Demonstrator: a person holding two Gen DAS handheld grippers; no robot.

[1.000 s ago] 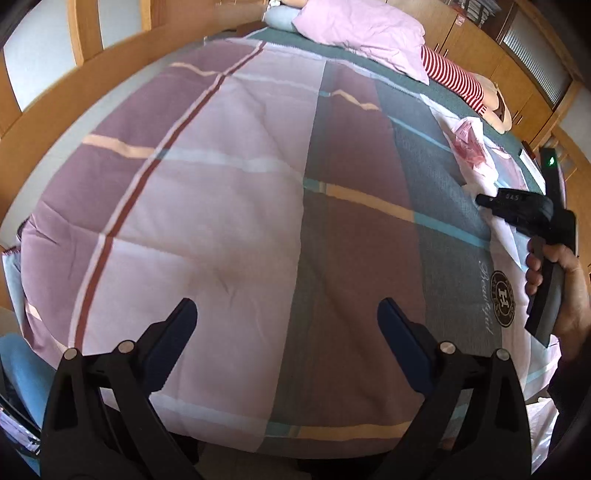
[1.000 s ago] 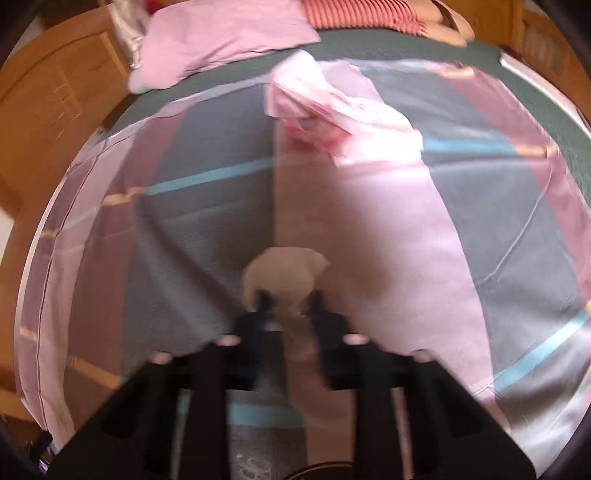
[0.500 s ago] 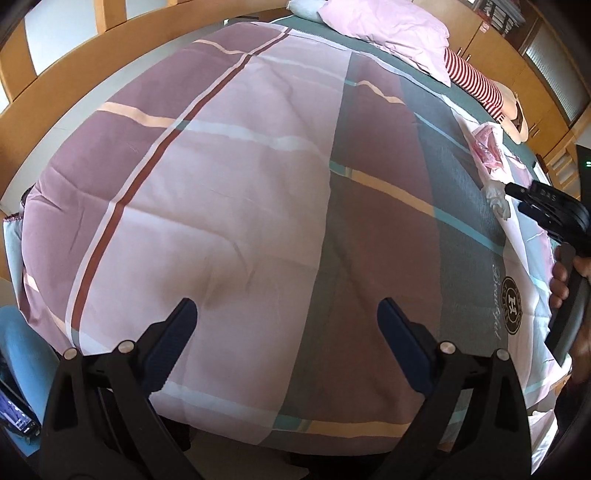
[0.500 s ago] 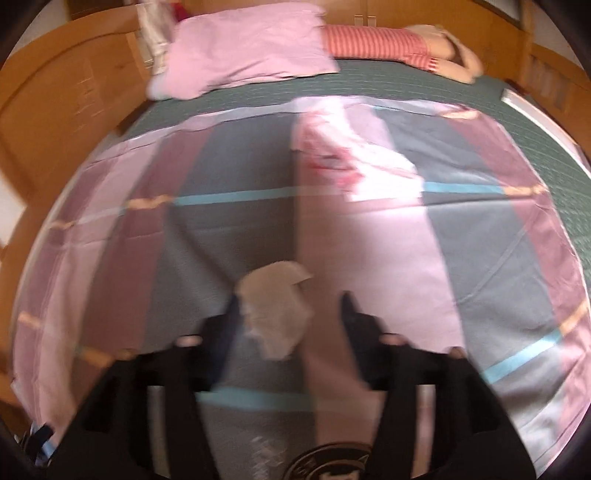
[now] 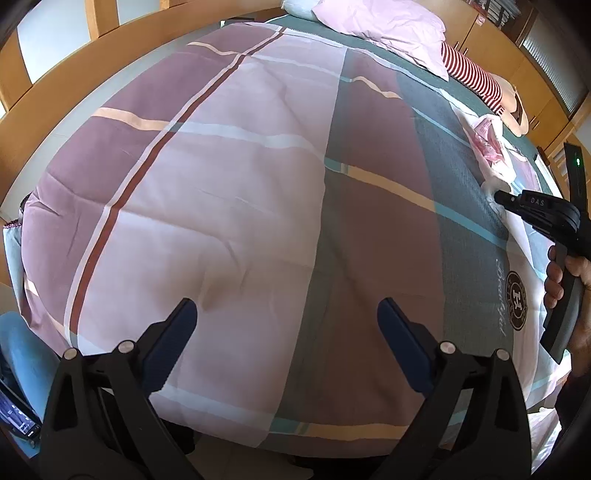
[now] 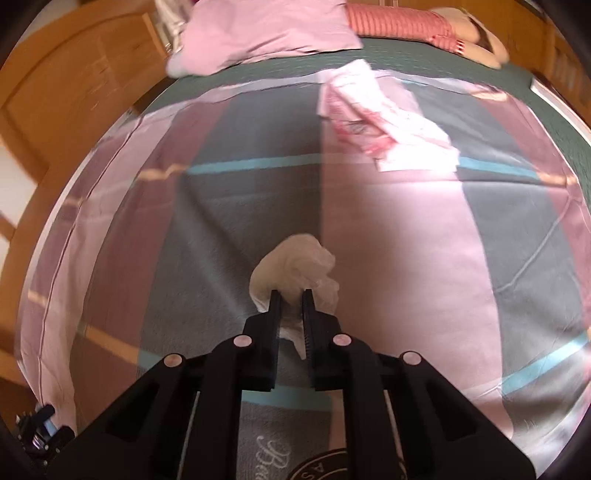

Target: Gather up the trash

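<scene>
Between the right gripper's (image 6: 291,295) narrow jaws sits a crumpled tissue (image 6: 295,264), pinched above the bedspread (image 6: 388,240); the left gripper's (image 5: 286,319) jaws gape wide, empty.

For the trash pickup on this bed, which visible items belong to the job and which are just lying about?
Job:
- crumpled tissue, pinched in the right tool
- pink-and-white plastic bag lying further up the quilt, probably trash or the collecting bag; I cannot tell which
- left tool, open and empty

Lying about:
- plaid quilt
- pink pillow
- red-striped soft toy
</scene>
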